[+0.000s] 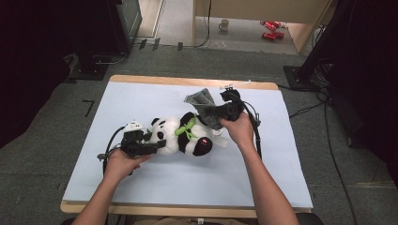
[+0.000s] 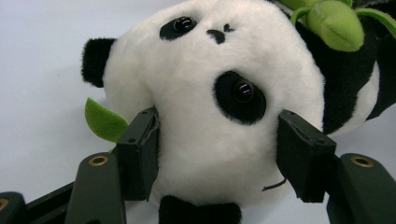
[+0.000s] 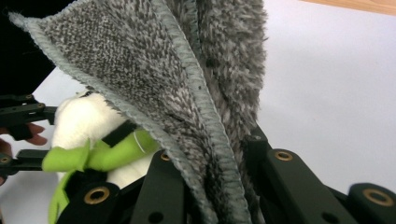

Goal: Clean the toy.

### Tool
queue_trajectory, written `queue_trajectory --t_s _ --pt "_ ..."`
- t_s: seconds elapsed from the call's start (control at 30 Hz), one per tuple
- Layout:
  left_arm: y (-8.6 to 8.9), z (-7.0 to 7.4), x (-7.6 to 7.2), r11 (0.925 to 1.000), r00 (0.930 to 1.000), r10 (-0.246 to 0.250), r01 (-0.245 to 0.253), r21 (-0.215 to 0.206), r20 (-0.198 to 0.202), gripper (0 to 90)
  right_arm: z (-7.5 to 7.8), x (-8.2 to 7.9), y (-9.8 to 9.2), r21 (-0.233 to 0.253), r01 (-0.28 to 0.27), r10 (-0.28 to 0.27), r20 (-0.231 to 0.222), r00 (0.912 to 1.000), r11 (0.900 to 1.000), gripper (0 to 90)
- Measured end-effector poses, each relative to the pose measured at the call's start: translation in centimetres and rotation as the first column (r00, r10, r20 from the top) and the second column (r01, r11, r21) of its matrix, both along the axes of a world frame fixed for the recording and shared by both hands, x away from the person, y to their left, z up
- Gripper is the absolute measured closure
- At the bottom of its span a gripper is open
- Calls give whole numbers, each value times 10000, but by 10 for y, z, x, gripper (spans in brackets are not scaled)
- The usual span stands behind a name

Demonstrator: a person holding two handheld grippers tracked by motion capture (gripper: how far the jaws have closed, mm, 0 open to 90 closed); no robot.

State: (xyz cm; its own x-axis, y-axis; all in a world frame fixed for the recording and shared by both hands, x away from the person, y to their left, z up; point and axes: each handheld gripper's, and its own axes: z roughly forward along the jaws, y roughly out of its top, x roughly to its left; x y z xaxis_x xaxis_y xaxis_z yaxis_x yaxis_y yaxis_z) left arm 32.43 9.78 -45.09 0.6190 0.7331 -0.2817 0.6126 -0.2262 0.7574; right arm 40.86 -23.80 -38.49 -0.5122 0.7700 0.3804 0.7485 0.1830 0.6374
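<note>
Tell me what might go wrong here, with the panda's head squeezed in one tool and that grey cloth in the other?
1. The left tool pinches only the soft round head of the panda; plush compresses, so it might slip out if pulled.
2. The right tool holds the grey cloth by a bunched fold; it could slide free or drape unevenly.
3. The cloth hangs against the panda's green leaf scarf and might snag on it.
</note>
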Motion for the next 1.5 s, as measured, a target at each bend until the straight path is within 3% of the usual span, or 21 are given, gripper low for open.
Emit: queue_trajectory --t_s 0.07,0.17,0.47,0.6,0.67,0.77,0.9,1.07,1.2,1.37,1.5 --pt "-1 1 0 10000 10000 28 -28 27 -75 370 -4 -2 -6 346 148 -143 -139 9998 9993 770" --pt "0 0 0 10000 10000 0 0 -39 -31 369 -8 -4 -12 472 273 -264 -191 9995 9985 770" --pt "1 -1 4 9998 9999 -36 34 -187 -108 364 -15 -14 -28 201 330 -327 -120 9994 9993 771" --pt "2 0 6 9996 9998 -71 65 -271 -212 359 -29 -18 -38 36 696 -694 -464 9965 9976 773" --pt "3 -1 7 9995 9996 -84 75 -308 -279 350 -33 -20 -44 470 849 -811 -762 9938 9953 775" --pt "4 -1 9 9993 9992 -140 127 -341 -368 347 -28 -24 -54 471 1137 -1111 -550 9923 9924 777" --pt "4 0 9 9996 9990 -170 160 -252 -409 345 -11 -27 -62 540 1294 -1286 -178 9915 9901 777" --pt "4 -1 12 9989 9991 -287 275 -377 -326 321 12 -28 -48 553 941 -967 474 9942 9940 777" --pt "5 0 15 9982 9987 -328 307 -508 -402 316 22 -28 -23 625 373 -415 686 9968 9974 776" --pt "4 0 16 9984 9987 -363 347 -455 -350 316 19 -24 7 555 -332 295 651 9974 9979 775" --pt "4 -1 15 9984 9988 -382 369 -424 -298 316 8 -23 29 256 -937 931 252 9953 9953 775"
